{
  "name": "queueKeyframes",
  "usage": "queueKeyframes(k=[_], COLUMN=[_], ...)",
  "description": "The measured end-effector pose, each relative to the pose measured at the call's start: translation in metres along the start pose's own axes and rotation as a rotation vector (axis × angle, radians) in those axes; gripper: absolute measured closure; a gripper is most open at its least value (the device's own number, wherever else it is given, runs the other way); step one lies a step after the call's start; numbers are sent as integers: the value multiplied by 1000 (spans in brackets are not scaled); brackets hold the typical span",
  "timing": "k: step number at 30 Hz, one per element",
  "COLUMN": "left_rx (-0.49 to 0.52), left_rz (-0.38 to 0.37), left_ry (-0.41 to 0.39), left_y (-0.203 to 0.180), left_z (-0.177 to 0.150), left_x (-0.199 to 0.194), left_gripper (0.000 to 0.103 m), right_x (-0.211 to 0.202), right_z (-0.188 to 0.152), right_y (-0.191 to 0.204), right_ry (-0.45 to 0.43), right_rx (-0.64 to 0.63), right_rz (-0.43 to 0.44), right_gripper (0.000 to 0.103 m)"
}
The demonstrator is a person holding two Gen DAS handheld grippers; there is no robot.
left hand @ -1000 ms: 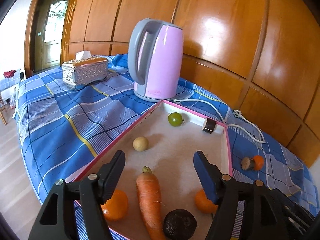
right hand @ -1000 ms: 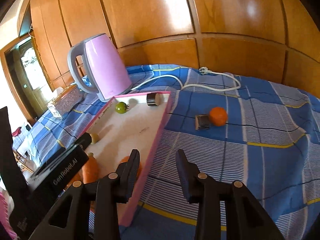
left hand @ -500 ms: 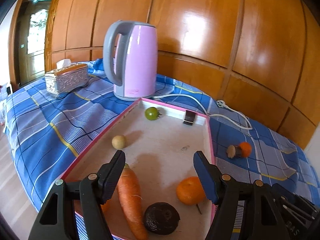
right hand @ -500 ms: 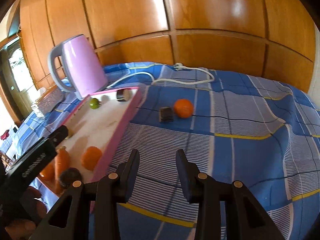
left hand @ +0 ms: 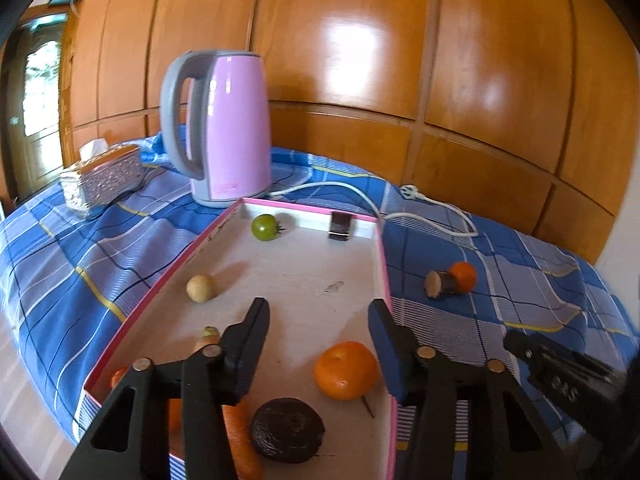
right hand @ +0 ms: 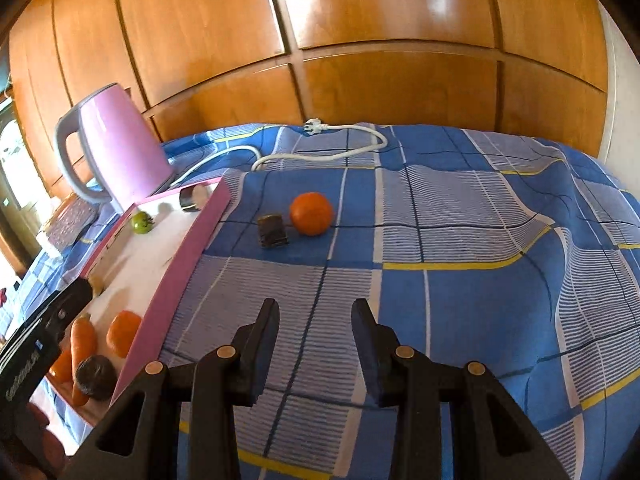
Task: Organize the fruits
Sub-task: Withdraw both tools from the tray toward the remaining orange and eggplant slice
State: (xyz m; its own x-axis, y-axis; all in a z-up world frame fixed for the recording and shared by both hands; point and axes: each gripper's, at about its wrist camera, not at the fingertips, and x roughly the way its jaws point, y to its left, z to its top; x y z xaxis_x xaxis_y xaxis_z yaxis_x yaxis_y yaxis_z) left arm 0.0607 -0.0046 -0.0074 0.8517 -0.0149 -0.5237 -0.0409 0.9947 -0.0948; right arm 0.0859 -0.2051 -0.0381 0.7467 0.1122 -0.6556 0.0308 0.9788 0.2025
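over a blue checked bedspread (right hand: 460,312), i hold my right gripper (right hand: 315,322) with its jaws spread and nothing between them, aimed at a loose orange (right hand: 311,213) at centre frame. that orange lies on the cloth just beside a small dark block (right hand: 273,231), outside the pink-edged tray (right hand: 188,256) that runs down the left of the frame. my left gripper (left hand: 319,326) hovers low over the tray, jaws also spread and holding nothing, with a second orange (left hand: 345,370) just ahead of its right finger, a carrot (left hand: 236,432) and a dark round fruit (left hand: 287,434) at lower centre, a pale round fruit (left hand: 201,288) at mid left and a green tomato (left hand: 264,227) toward the far end. a pink kettle (left hand: 224,128) stands at upper left behind the tray, its white cord (right hand: 320,152) trailing across the cloth.

my judgement: the loose orange is the next pick. the risk is that soft, rumpled bedding lets it roll as a finger nudges it, or that the jaws catch the dark block beside it. a grip off centre could squirt the round fruit away. carrying it in, i could clip the tray's raised edge or crowd my left gripper.
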Motion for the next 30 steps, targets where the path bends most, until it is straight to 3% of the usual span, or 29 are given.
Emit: queueKeyframes(k=[9,15,30], left_rx=[54,102,69], left_rz=[-53,-89,-115], left_ry=[-1,6,24], left_y=[-13,-25,-27], left_z=[-2,-4,-1], left_x=[-1,-2,5], left_gripper=[55,63,64], right_x=[16,28,78], right_z=[9,24,55], right_y=[-9,-8,-2], right_ry=[11,-2,39], right_rx=[60,53,44], right_rz=[14,42,88], right_gripper=[65,65,65])
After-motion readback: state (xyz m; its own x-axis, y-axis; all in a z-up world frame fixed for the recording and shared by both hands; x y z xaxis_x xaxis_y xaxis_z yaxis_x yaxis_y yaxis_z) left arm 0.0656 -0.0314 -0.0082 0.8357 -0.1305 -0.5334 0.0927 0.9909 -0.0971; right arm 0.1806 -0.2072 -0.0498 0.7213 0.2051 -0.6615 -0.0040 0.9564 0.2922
